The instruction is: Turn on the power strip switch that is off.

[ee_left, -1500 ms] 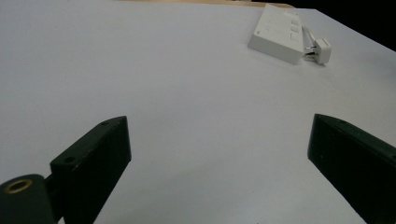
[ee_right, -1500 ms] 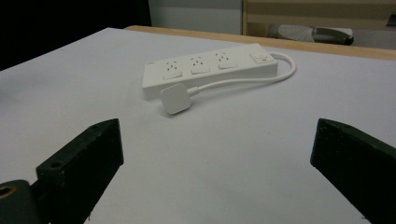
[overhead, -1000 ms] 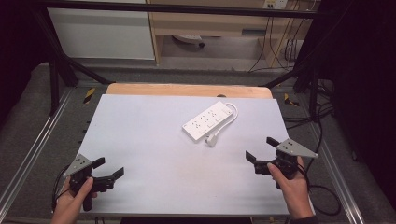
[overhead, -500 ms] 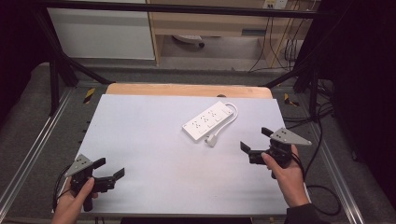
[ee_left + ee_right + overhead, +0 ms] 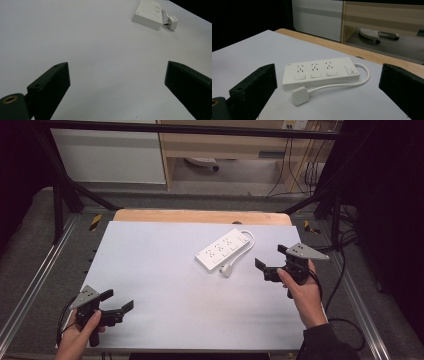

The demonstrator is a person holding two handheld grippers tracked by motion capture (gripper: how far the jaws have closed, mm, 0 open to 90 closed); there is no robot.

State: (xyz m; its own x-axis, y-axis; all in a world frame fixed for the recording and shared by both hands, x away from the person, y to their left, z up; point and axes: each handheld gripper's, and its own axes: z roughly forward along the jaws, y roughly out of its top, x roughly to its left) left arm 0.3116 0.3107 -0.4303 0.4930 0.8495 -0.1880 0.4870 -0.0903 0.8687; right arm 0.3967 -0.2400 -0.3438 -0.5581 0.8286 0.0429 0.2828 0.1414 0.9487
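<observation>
Power strip [image 5: 223, 250], white, flat on surface [image 5: 165, 285]; right tongs [image 5: 272, 261] open just beside its plug [image 5: 226, 270], left tongs [image 5: 116, 301] open well apart; risk: loose cord [image 5: 248, 240] snagging, strip sliding when nudged.

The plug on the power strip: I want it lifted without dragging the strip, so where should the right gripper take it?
Grip the plug across its flat sides, coming from the near side where the right gripper already faces it, jaws open. It lies free on the table, just in front of the power strip, so probably clear.
</observation>
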